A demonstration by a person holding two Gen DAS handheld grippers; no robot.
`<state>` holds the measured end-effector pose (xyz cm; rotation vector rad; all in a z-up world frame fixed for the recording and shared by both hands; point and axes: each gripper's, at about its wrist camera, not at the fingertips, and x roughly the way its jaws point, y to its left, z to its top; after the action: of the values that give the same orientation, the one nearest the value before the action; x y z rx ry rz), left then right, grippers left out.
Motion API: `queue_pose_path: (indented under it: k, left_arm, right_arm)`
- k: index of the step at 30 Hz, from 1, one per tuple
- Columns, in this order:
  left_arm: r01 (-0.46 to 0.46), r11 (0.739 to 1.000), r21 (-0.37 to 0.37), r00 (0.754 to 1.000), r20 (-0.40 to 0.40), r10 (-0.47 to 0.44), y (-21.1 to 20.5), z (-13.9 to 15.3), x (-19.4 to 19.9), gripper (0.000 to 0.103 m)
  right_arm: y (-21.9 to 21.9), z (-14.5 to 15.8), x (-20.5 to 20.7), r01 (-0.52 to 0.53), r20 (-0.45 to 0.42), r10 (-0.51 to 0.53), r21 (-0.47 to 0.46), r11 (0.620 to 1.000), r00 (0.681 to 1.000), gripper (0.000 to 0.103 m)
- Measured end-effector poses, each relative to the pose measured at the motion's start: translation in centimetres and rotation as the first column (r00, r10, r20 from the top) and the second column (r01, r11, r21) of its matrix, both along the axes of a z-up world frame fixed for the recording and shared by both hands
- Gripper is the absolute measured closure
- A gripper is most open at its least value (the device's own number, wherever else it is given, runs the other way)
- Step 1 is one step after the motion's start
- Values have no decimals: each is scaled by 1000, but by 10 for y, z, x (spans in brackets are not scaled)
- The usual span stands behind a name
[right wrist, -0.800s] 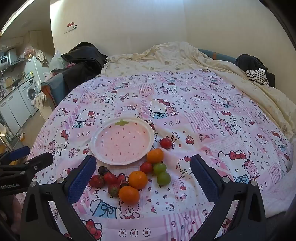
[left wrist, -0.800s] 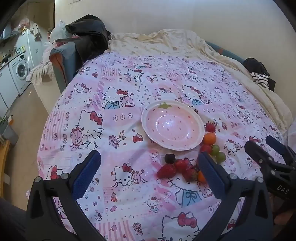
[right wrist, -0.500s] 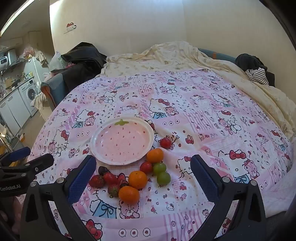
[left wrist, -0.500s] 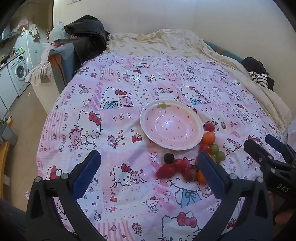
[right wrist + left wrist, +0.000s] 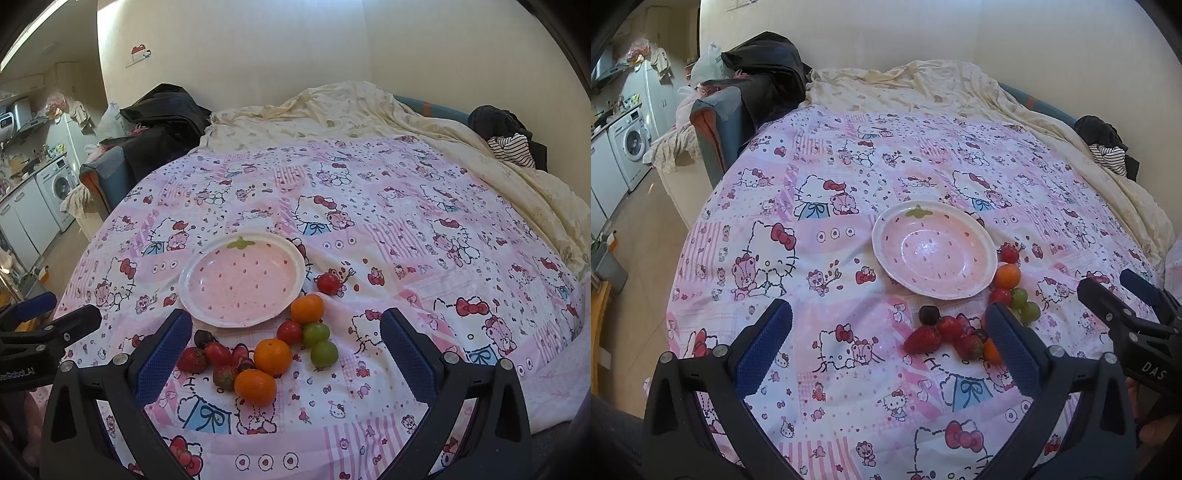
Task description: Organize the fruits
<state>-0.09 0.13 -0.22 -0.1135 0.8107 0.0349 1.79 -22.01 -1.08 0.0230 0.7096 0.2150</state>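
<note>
An empty pink strawberry-patterned plate (image 5: 934, 251) (image 5: 242, 278) lies on the Hello Kitty quilt (image 5: 820, 229) (image 5: 406, 236). Loose fruit lies in front of it and to its right: strawberries (image 5: 922, 339) (image 5: 192, 359), oranges (image 5: 272, 356) (image 5: 1007, 275), green grapes (image 5: 324, 353) (image 5: 1030, 311), cherry tomatoes (image 5: 328, 283) (image 5: 1009, 254) and a dark cherry (image 5: 928, 314). My left gripper (image 5: 886, 345) is open and empty, above the quilt, left of the fruit. My right gripper (image 5: 286, 347) is open and empty, hovering over the fruit pile.
A cream duvet (image 5: 332, 110) is bunched at the far side of the bed. Dark clothes (image 5: 166, 110) lie on a chair at the far left, striped clothes (image 5: 511, 146) at the far right. A kitchen with a washing machine (image 5: 631, 142) is left of the bed.
Both grippers have drifted only slightly. The left wrist view has shifted a little. No fruit has moved.
</note>
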Motion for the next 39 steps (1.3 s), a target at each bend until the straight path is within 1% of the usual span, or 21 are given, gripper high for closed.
queue_pose_path:
  k: [9,16,39]
  left_arm:
    - [-3,1000,0,1000,11,3,0,4,-7,0]
    - [-4,1000,14,1000,11,4,-1,6,-4,0]
    - [-11,1000,11,1000,10,11,-2,8,-4,0]
  right_arm:
    - [-2,-1,1,-6,-3,6,1,1000,1000,0]
    - [1,0,-1,-3,-4,3,-4,1000,1000,0]
    - [2,-1,1,-4,-9,4,1,1000,1000,0]
